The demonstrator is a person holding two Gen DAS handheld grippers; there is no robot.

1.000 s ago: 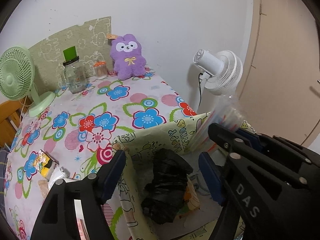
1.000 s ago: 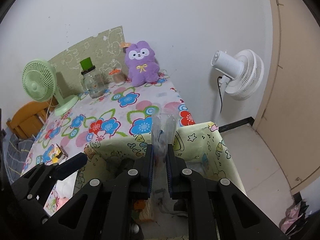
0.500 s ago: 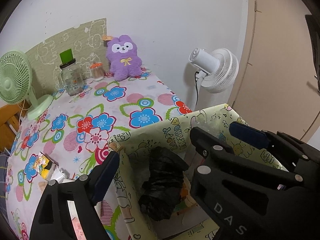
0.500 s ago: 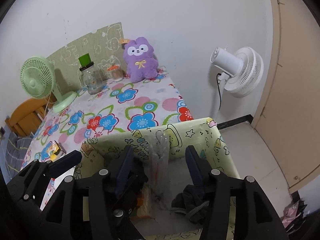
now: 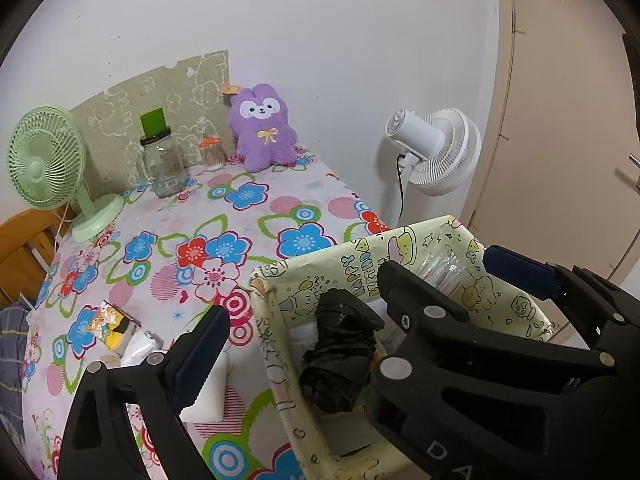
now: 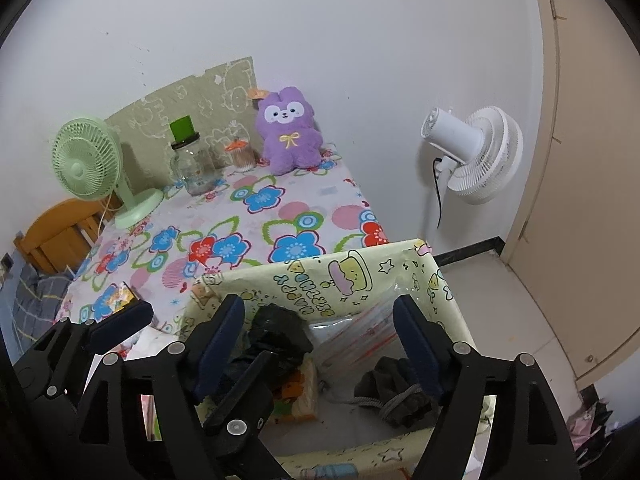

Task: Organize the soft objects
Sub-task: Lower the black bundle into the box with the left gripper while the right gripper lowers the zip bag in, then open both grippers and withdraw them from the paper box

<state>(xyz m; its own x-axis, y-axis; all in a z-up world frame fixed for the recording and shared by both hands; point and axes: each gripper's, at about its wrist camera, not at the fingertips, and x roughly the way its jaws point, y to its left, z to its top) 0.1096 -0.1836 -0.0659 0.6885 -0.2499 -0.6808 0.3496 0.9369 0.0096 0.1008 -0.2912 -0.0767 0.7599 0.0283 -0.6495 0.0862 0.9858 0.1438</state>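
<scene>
now that the right gripper (image 6: 320, 340) has just opened over the clear bag (image 6: 356, 340) in the box (image 6: 304, 276), both grippers gape empty; the left gripper (image 5: 304, 336) sits nearer the white pack (image 5: 208, 396) at the table's near edge.

My right gripper (image 6: 320, 344) hangs over the yellow cartoon-print box (image 6: 320, 276), its jaws having just been opening, nothing pinched between them. Below lies the clear plastic bag (image 6: 356, 336) (red-striped, crumpled) beside a black bag (image 6: 280, 332) and a dark grey cloth bundle (image 6: 396, 392). My left gripper (image 6: 180, 356) shows at lower left.
</scene>
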